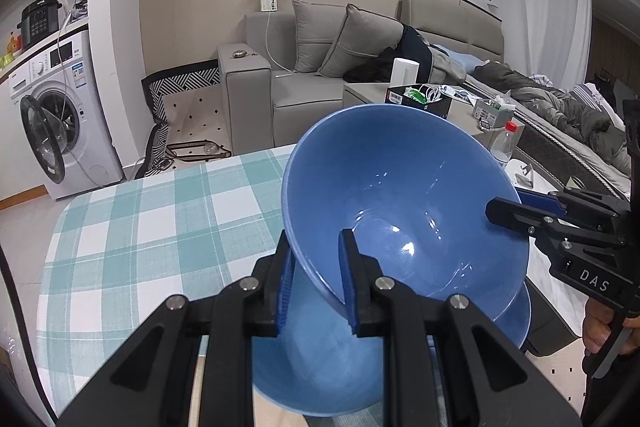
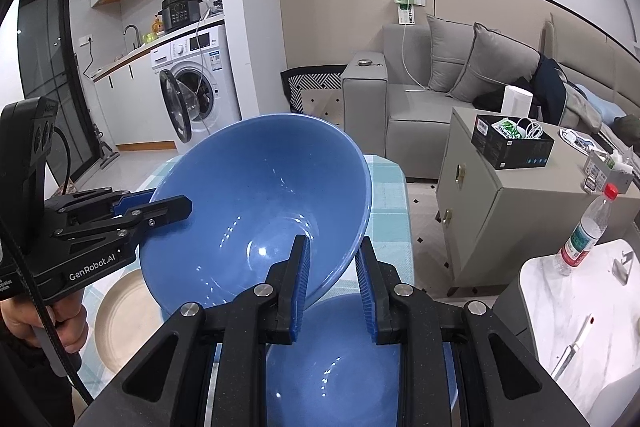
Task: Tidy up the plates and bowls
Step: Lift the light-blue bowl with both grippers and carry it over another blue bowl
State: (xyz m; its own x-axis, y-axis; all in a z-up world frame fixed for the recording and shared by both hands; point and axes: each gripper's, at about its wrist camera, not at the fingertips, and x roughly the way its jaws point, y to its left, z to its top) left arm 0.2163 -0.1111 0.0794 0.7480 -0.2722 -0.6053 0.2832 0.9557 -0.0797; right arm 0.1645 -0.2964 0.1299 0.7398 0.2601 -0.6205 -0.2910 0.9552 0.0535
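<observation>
blue bowl (image 1: 400, 203) tilted, both tongs (image 1: 316, 279) clamping rim

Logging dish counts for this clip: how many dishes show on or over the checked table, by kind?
Blue bowls: 2, one held, one under it
Beige plate: 1
Total: 3

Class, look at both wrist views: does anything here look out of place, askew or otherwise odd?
The upper blue bowl is steeply tilted, clamped at opposite rims by the left gripper and right gripper above a second blue bowl. In the background, the washing machine door hangs open. Nothing looks spilled or broken.
</observation>
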